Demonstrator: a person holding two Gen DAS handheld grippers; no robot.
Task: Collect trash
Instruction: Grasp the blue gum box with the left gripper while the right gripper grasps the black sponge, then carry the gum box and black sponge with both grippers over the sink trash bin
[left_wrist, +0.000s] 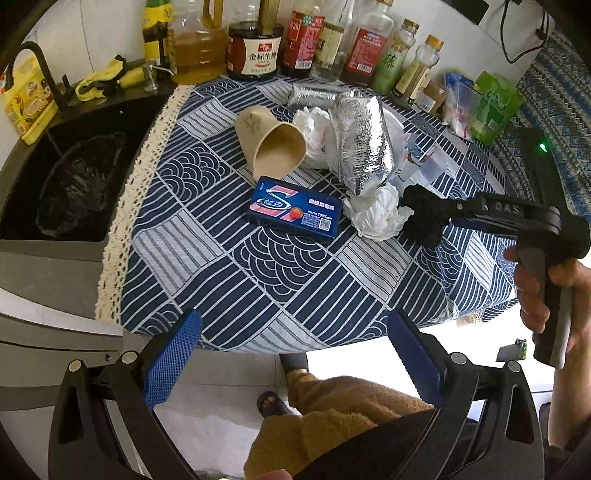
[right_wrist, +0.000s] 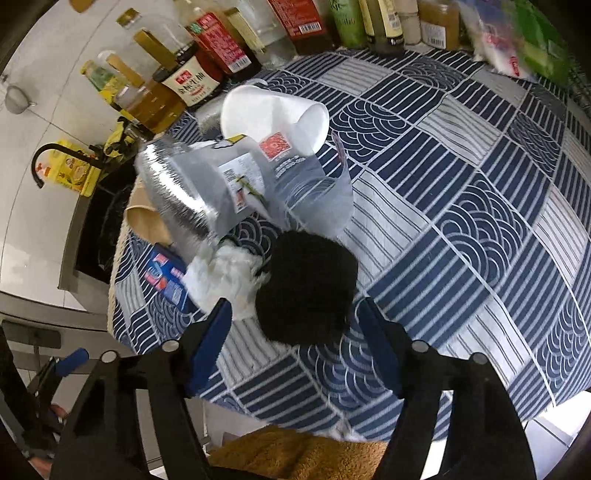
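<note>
Down over the table (right_wrist: 461, 192), the right gripper (right_wrist: 293, 332) has its blue pads spread around a black fuzzy clump (right_wrist: 306, 288) without pressing it; a crumpled white tissue (right_wrist: 229, 273) lies just beside its left pad. Meanwhile the left gripper (left_wrist: 295, 360) hangs wide and empty, with a blue gum box (left_wrist: 293, 211), tipped paper cup (left_wrist: 271, 144) and foil bag (left_wrist: 364, 147) ahead of it.
</note>
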